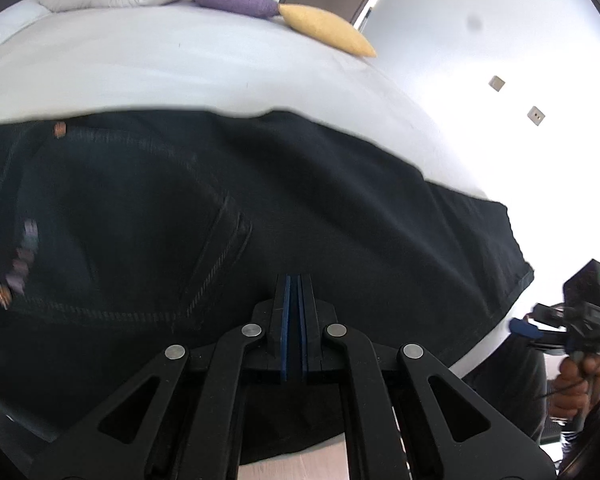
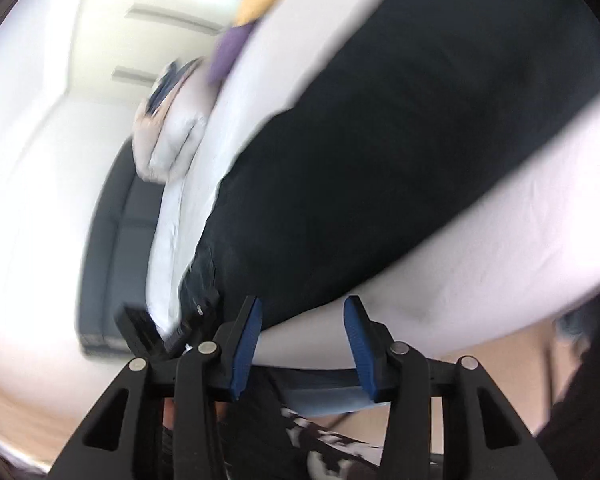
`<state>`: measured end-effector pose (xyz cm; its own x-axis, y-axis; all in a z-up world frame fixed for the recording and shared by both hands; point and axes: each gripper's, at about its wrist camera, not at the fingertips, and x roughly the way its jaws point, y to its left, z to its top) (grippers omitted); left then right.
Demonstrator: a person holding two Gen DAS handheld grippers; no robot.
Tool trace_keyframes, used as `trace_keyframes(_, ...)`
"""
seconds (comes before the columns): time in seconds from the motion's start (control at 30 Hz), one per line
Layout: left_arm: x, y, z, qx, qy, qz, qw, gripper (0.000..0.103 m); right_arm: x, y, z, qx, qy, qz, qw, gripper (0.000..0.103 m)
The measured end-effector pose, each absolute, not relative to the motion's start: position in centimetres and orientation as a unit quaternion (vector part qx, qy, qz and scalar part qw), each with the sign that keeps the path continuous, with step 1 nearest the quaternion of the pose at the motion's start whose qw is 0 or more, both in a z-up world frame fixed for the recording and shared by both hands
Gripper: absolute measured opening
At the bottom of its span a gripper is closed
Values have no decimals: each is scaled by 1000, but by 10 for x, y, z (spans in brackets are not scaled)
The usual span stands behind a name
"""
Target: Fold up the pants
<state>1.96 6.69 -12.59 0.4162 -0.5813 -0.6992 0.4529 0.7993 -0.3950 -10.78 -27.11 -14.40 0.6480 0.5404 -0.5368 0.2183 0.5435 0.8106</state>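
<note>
On bed (image 1: 180, 72), pants (image 1: 260, 200) edge-to-edge, far half bare.

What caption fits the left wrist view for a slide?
Shut left gripper over dark pants spread on a white bed.

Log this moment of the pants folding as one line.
stage: fold in progress | black denim pants: flat on white bed | left gripper: shut | right gripper: open, empty
</note>
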Motion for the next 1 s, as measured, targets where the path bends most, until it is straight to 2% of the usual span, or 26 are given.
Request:
trace_keyframes(0.17, 53, 37, -104, -44, 445, -301, 842, 3, -65, -266, -106, 457, 360, 148, 799, 47)
trace_keyframes(0.23, 68, 14, -108, -7, 465, -293, 835, 3, -29, -258, -114, 462, 359, 159, 795, 47)
trace_keyframes(0.33, 86, -1, -127, 30, 495, -272, 825, 2, 28, -244, -151, 478, 410, 152, 762, 45)
trace_keyframes(0.37, 86, -1, -129, 28, 491, -274, 826, 2, 37, -240, -163, 477, 421, 147, 757, 36)
trace_keyframes(0.4, 84, 0, -129, 27, 484, -279, 829, 2, 44, -238, -172, 469, 429, 141, 759, 9)
trace_keyframes(0.43, 83, 1, -129, 29, 481, -281, 830, 2, 48, -239, -177, 460, 436, 131, 762, 0)
trace_keyframes(0.5, 83, 5, -130, 26, 476, -288, 831, 2, 48, -265, -181, 480, 412, 119, 766, 0)
trace_keyframes(0.67, 87, 22, -126, 4, 483, -288, 827, 3, 13, -376, -174, 513, 322, -46, 794, 0)
trace_keyframes(0.8, 91, 37, -100, 38, 466, -251, 848, 3, -30, -431, -137, 484, 284, -209, 801, 1)
trace_keyframes(0.83, 95, 39, -93, 33, 459, -252, 851, 3, -34, -431, -128, 479, 279, -224, 802, 9)
trace_keyframes(0.9, 107, 37, -83, 18, 451, -264, 852, 3, -23, -410, -116, 475, 280, -182, 814, 11)
trace_keyframes(1.0, 122, 18, -82, -1, 441, -308, 843, 3, 37, -325, -110, 454, 332, -18, 827, 11)
